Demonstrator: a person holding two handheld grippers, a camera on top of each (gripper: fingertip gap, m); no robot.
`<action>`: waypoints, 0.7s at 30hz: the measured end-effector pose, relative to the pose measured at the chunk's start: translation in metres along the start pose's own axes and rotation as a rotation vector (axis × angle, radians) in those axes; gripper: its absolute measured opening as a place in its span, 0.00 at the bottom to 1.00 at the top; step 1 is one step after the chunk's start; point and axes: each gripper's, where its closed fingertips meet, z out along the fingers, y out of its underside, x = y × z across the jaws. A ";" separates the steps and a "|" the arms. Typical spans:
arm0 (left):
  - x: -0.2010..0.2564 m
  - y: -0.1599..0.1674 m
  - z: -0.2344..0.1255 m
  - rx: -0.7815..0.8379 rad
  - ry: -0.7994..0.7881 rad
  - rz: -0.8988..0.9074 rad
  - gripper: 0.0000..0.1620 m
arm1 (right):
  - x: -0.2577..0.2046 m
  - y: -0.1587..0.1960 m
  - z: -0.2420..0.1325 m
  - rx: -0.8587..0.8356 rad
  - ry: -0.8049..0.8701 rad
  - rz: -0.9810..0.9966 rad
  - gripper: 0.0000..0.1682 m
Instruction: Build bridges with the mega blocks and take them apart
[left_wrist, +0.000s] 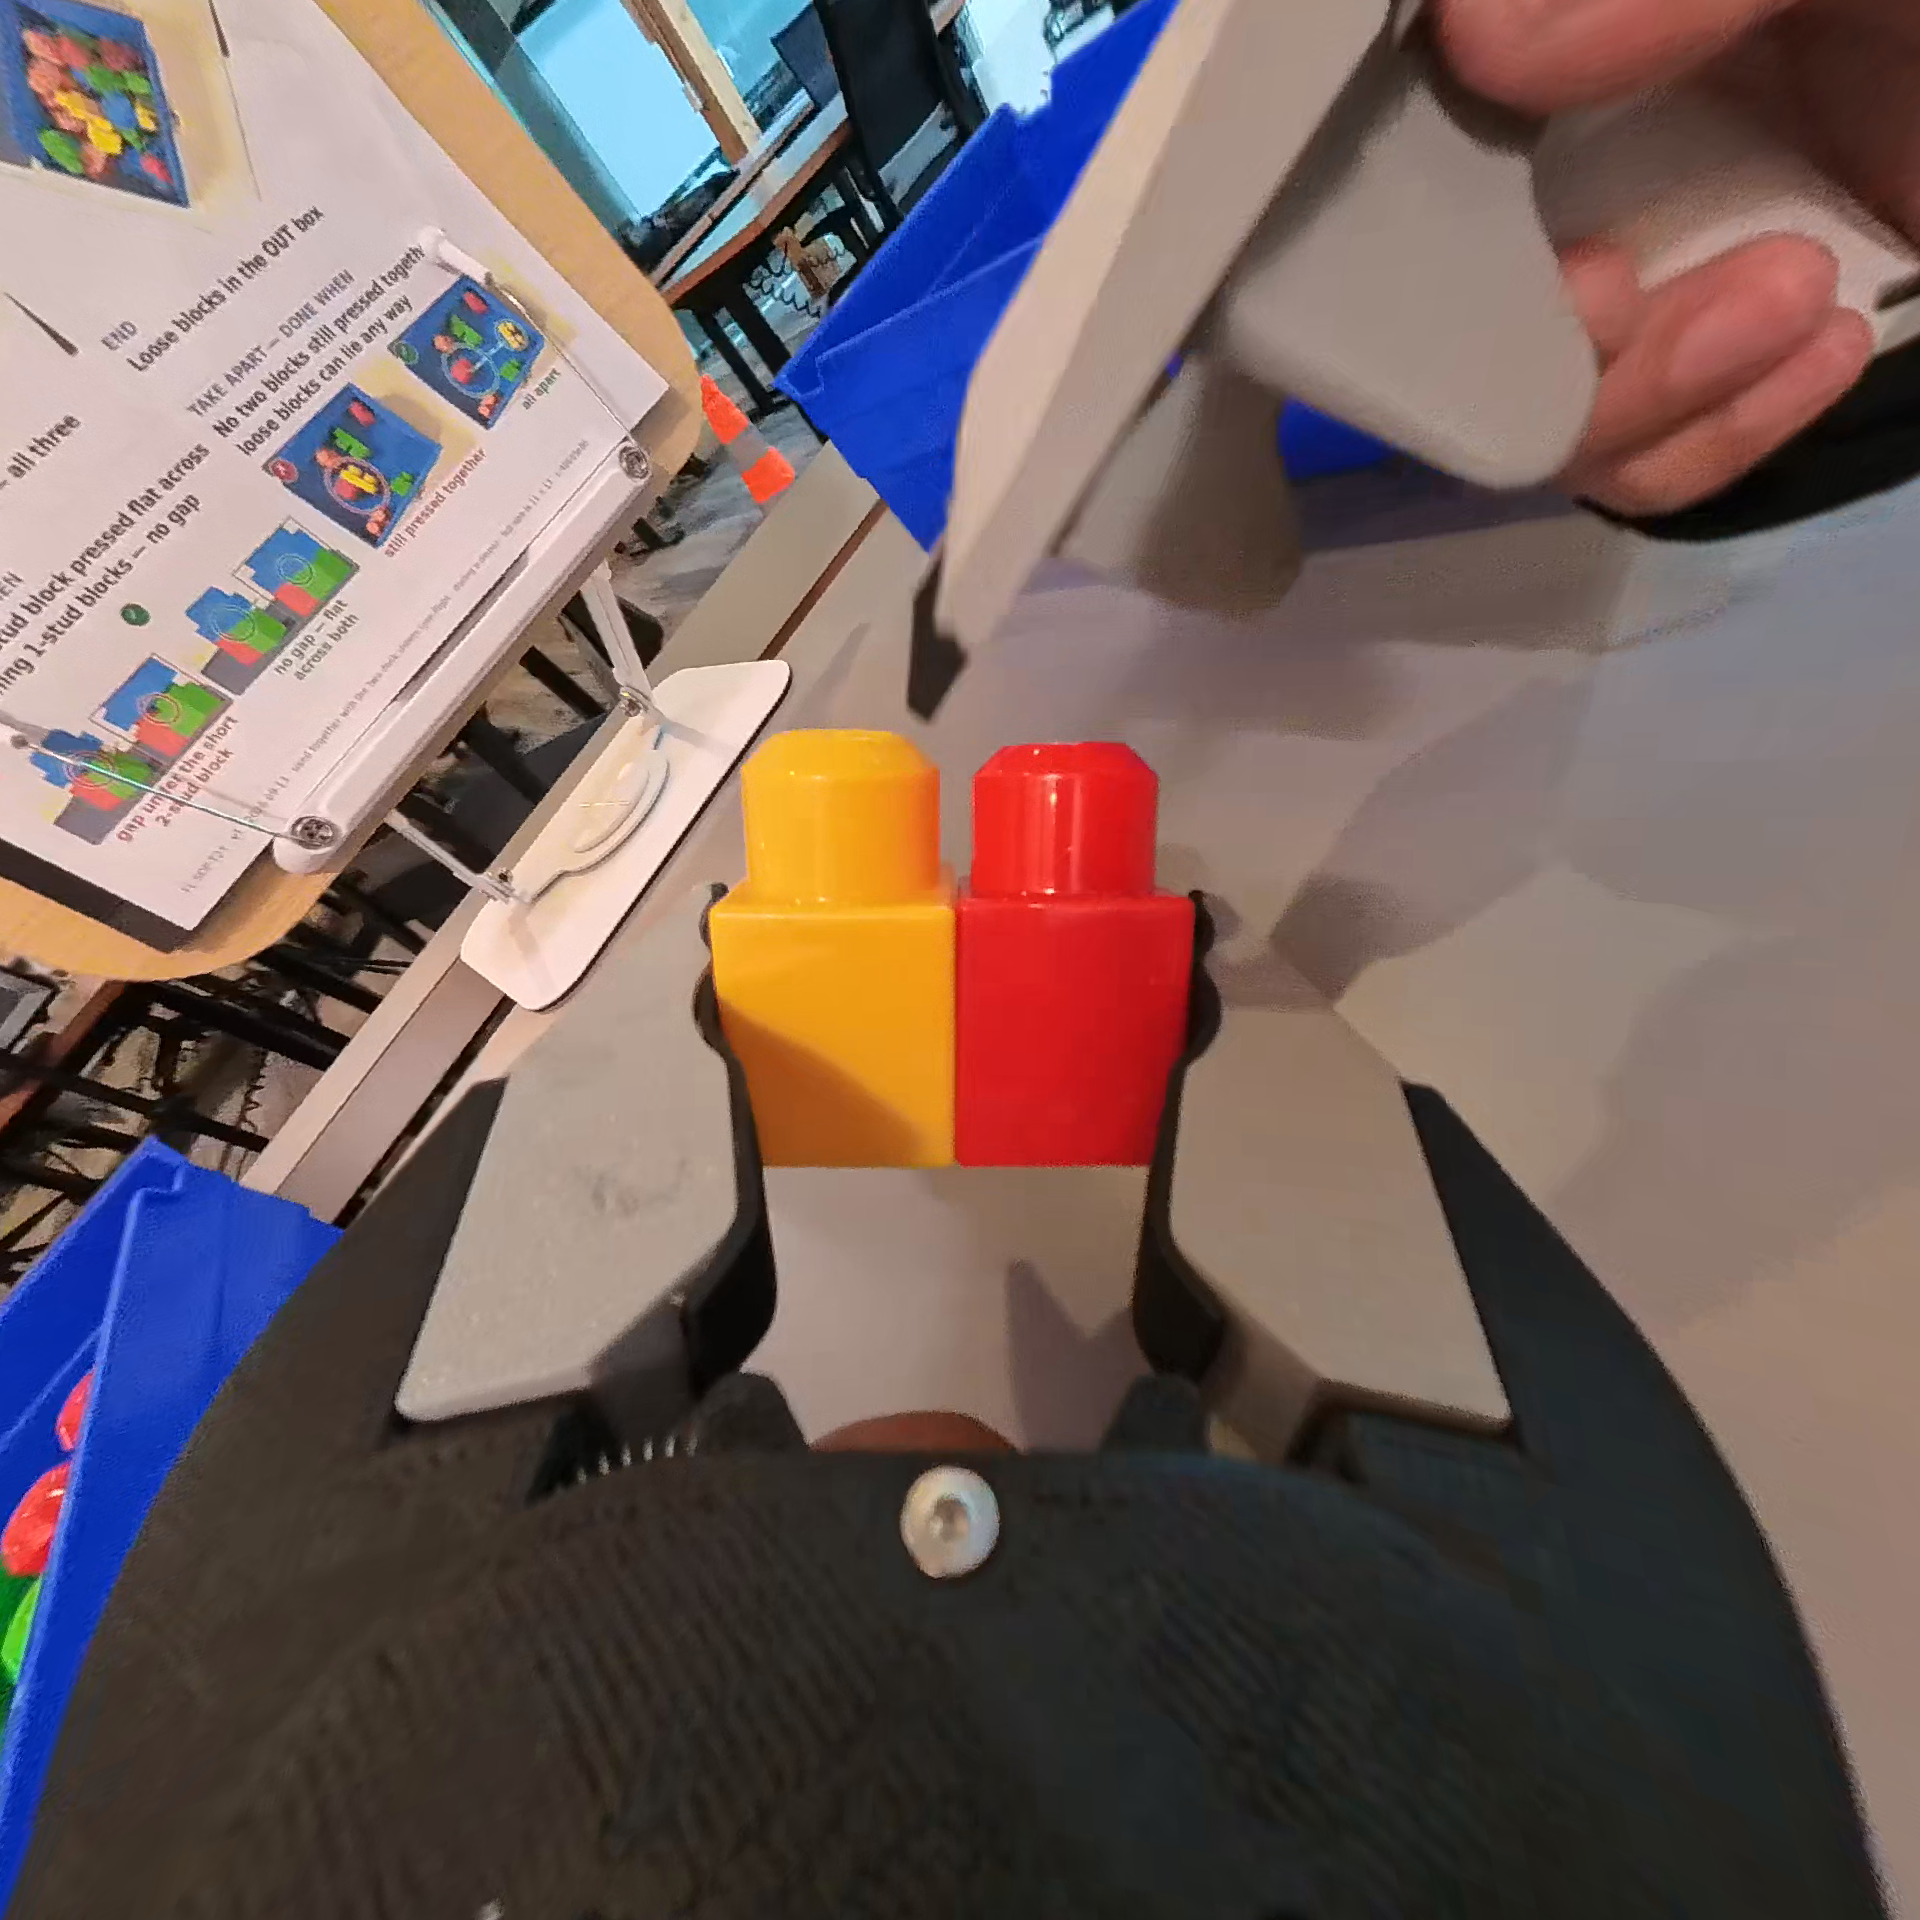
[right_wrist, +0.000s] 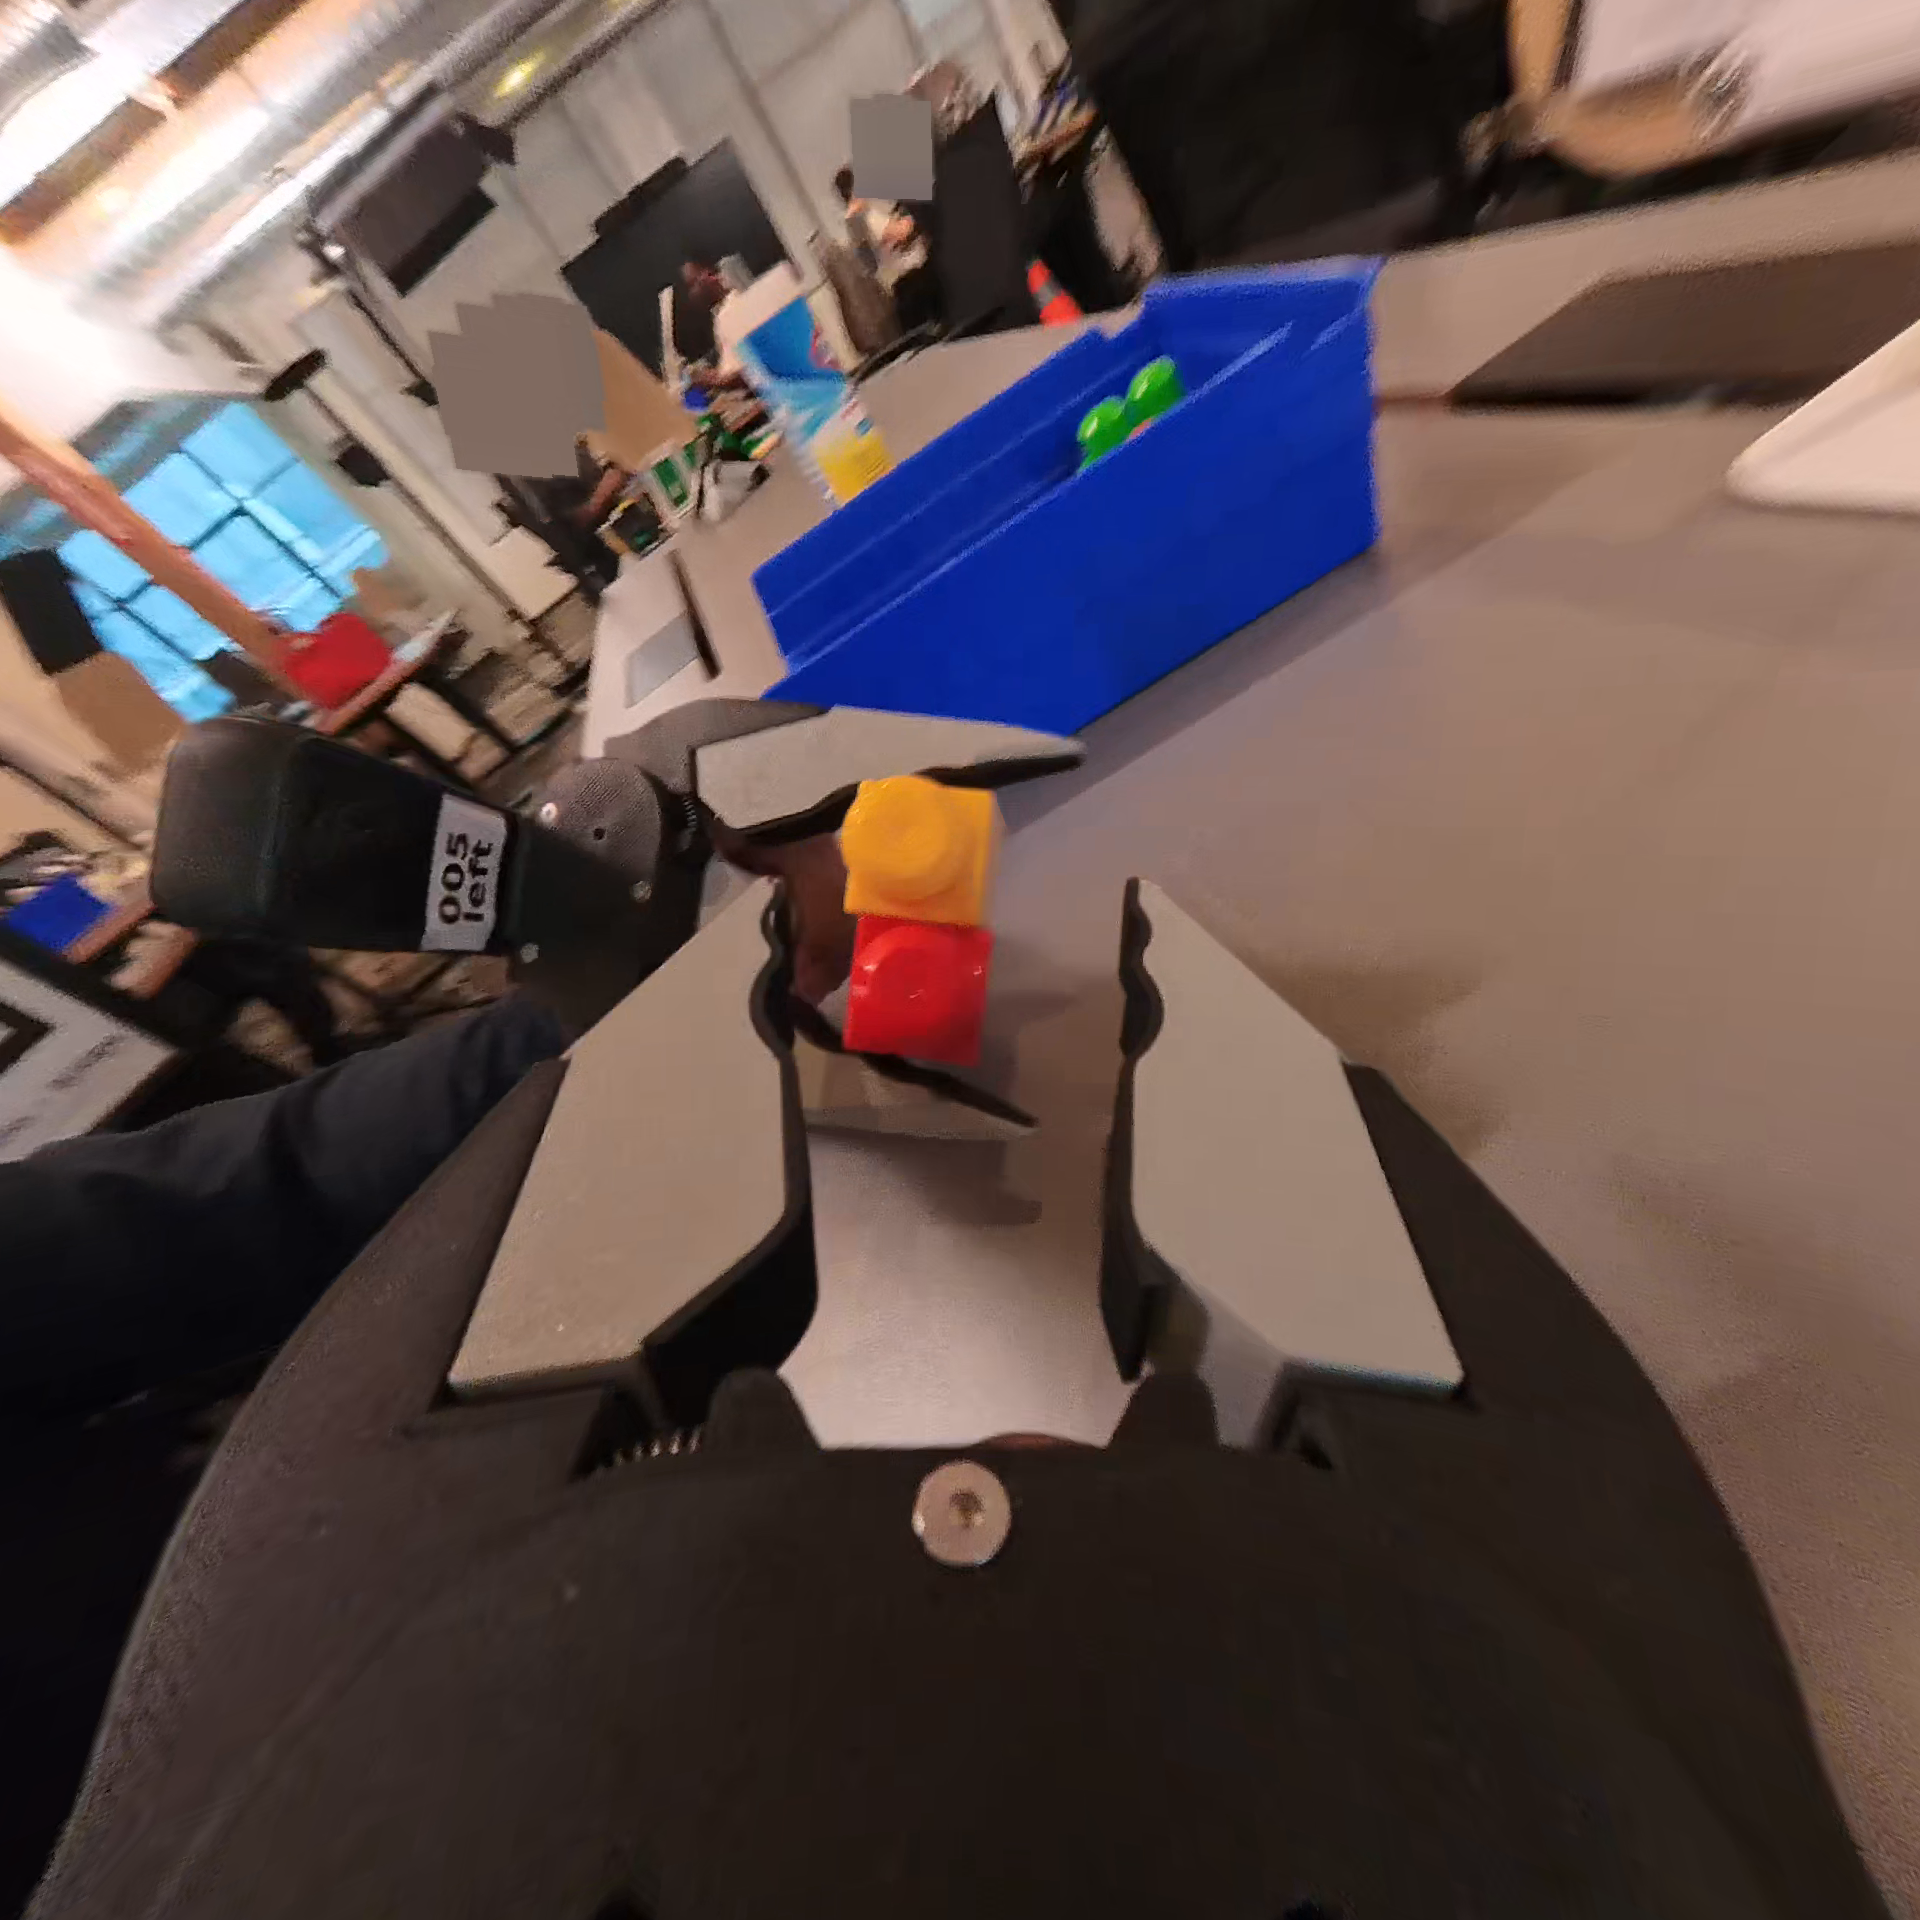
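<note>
So, L to R in the left wrist view: instruction sheet on a stand, then the left gripper clamped on two single-stud blocks at once, yellow block and red block, side by side and touching, one finger on each outer face. They're over the grey table; whether they rest on it I can't tell. Right gripper is spread wide w/ nothing in it, close to the pair (pointing at their stud ends in its own view). Blue bin sits beyond, green blocks inside.

Handling, my guess: hollow hard plastic, light, rigid, glossy so a bit slippery. The pair is only squeezed together, not interlocked, so easing the grip prob. drops one. Best hold is flat side walls, below the stud, not the rounded stud itself.
</note>
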 end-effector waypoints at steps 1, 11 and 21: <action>0.001 0.001 0.001 -0.007 -0.001 0.010 0.53 | -0.003 0.008 0.007 -0.030 -0.031 0.027 0.36; 0.012 0.002 0.005 -0.021 0.043 0.010 0.52 | -0.003 0.045 0.045 -0.117 -0.028 0.089 0.31; 0.014 0.003 0.006 -0.032 0.042 0.022 0.52 | 0.000 0.039 0.051 -0.024 -0.013 0.094 0.27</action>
